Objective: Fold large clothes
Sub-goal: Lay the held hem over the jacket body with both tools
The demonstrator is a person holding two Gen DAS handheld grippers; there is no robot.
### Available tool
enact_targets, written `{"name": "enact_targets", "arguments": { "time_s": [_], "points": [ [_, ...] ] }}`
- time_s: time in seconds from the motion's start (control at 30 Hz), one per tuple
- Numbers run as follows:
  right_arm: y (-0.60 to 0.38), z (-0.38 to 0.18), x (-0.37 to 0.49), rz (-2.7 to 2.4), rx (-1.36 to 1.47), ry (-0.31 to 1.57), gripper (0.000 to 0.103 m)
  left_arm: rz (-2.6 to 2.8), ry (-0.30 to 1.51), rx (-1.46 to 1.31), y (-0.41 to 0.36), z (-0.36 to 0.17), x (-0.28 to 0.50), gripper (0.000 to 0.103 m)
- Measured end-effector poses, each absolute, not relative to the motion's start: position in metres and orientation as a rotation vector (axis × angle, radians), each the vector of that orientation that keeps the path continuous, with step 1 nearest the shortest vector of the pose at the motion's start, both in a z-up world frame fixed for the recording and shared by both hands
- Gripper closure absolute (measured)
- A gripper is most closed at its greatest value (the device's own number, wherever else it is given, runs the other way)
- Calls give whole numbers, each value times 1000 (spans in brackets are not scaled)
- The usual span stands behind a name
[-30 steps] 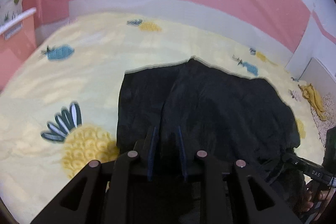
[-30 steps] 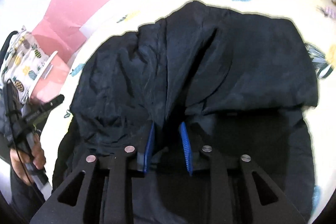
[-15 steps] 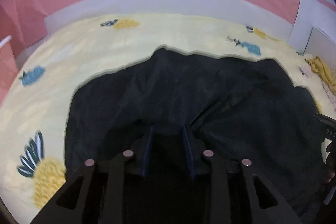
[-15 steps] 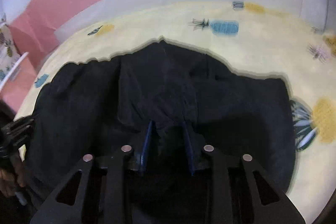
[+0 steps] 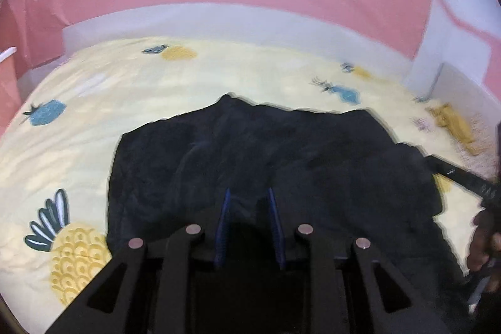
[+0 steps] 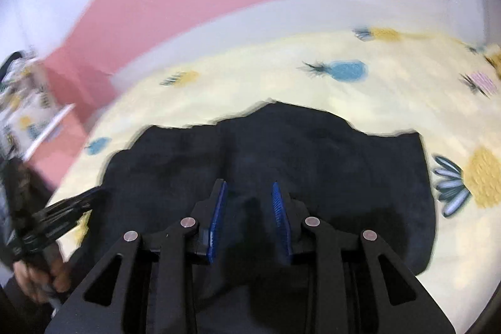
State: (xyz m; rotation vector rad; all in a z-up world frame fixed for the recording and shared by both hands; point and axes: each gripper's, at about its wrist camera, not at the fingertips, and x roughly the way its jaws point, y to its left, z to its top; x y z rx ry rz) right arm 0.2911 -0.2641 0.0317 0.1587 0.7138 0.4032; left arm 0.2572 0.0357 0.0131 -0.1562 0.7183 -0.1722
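Left gripper (image 5: 248, 227): jaws narrow, clamped on near hem of dark garment (image 5: 281, 158), likely to carry the fold. Right gripper (image 6: 249, 218): jaws just been opening, cloth bunched between them, grip unclear. One garment, spread on bed (image 5: 125, 83); yellow cloth (image 5: 454, 122) far right. Grippers: two.

Black left claw (image 5: 247, 208), blue pads, silver screws; marking perhaps lettering.

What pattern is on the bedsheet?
Pineapples, yellow and blue, on the pale yellow bedsheet; clearest in left wrist view.
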Motion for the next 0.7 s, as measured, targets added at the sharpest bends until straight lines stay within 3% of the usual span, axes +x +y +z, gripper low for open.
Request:
{"name": "enact_targets", "arguments": {
  "time_s": [0.3, 0.7],
  "points": [
    [-219, -54, 277, 473, -26, 882, 73, -265, 852, -116, 15, -47, 242, 74],
    [-217, -49, 274, 437, -25, 907, 73, -223, 858, -85, 2, -42, 233, 72]
  ]
}}
